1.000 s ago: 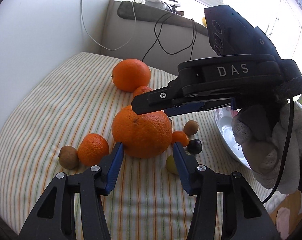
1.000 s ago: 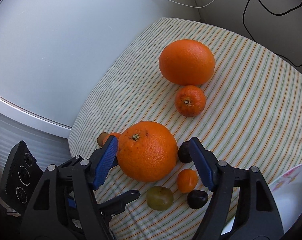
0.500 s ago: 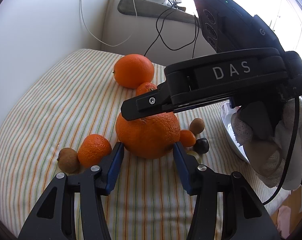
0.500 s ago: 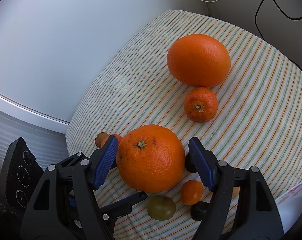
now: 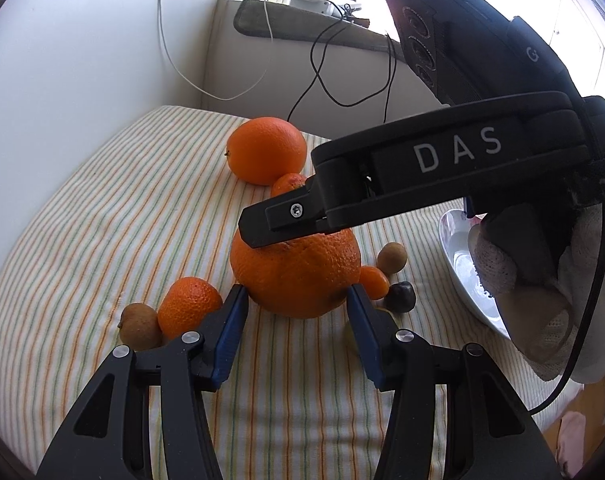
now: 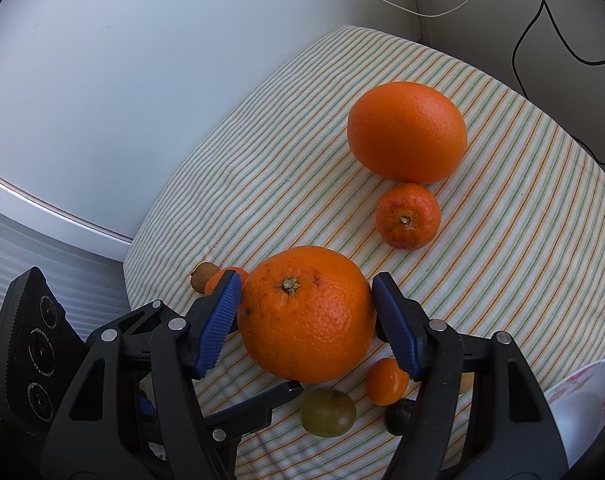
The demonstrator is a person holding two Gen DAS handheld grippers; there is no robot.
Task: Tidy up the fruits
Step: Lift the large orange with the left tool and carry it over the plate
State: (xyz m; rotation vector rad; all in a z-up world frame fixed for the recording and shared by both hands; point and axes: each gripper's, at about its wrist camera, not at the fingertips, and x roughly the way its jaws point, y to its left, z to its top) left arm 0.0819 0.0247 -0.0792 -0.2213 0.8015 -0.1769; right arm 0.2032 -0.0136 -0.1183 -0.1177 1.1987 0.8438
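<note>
**Desk:** What have you got at the right gripper (image 6: 306, 314)?

**Me:** My blue pads sit either side of the big orange (image 6: 306, 314), the left pad against its skin, the right one right at its edge. I can't tell if it is clamped or only bracketed. The stem faces up at my right camera.

**Desk:** And the left gripper (image 5: 294, 304)?

**Me:** Its jaws are spread, empty, and low on the striped cloth (image 5: 102, 208), with the same orange (image 5: 296, 276) just beyond the tips. The right tool crosses above that orange in this view.

**Desk:** Around it?

**Me:** A small kumquat (image 6: 387, 382), a green grape (image 6: 327, 412) and a dark fruit (image 6: 398, 416) lie close beside it. A mandarin (image 5: 188, 304) touches a brown fruit (image 5: 139, 326) near my left finger. Farther off, a second large orange (image 6: 406, 132) rests against a tangerine (image 6: 407, 216). A white dish (image 5: 458, 264) sits at the cloth's right.
</note>
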